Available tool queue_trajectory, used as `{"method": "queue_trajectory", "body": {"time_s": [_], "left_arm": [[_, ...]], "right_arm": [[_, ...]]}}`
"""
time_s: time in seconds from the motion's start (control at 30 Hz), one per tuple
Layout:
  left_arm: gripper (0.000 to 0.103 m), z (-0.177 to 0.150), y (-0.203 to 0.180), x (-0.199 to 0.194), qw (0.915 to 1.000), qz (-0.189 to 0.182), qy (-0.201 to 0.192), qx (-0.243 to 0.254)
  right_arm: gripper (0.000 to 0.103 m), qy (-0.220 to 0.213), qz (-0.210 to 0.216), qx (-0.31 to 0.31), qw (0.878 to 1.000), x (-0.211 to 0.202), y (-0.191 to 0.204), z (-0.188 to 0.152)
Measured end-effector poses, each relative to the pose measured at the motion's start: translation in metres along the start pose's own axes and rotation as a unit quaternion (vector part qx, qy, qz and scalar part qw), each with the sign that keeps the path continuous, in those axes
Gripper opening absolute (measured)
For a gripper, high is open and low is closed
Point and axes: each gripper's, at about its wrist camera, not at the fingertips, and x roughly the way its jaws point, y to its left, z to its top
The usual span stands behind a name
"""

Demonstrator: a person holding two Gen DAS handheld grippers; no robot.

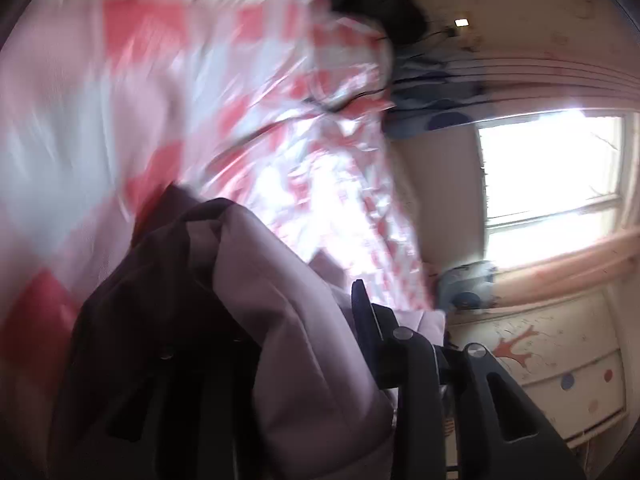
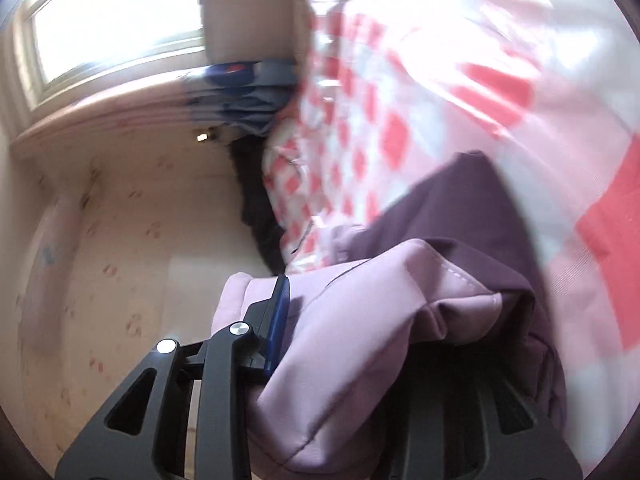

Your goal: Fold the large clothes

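A lilac and dark purple garment (image 1: 280, 344) is bunched over the left gripper (image 1: 320, 340); one blue-padded finger (image 1: 362, 320) is pressed against the cloth's right side, while the other is buried under the folds, so cloth is pinched between them. In the right wrist view the same garment (image 2: 360, 340) is draped across the right gripper (image 2: 340, 320), with a blue pad (image 2: 280, 320) flat against its left edge and the opposite finger hidden beneath. Behind it, a red-and-white checked bed cover (image 2: 360, 132) is seen, blurred, beside a bright window (image 1: 552, 184).
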Motion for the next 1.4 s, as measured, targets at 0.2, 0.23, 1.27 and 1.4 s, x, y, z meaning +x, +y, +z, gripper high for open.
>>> {"method": "queue_trajectory", "body": {"time_s": [0.2,0.23,1.27,1.4], "left_arm": [[0.046,0.0,0.007,0.004,0.9998,-0.007,0.02,0.007],[0.056,0.003,0.001,-0.004,0.9996,-0.017,0.023,-0.006],[0.096,-0.069,-0.152,0.072,0.9102,0.257,-0.049,0.321],[0.096,-0.061,-0.12,0.116,0.9102,0.294,-0.014,0.291]], "right_arm": [[0.057,0.013,0.027,0.011,0.999,-0.006,0.004,0.009],[0.072,0.01,0.036,0.009,0.999,-0.008,0.008,0.008],[0.097,0.042,-0.382,-0.456,0.803,0.217,0.125,-0.032],[0.097,0.115,-0.424,-0.418,0.795,0.254,0.078,-0.005]]}}
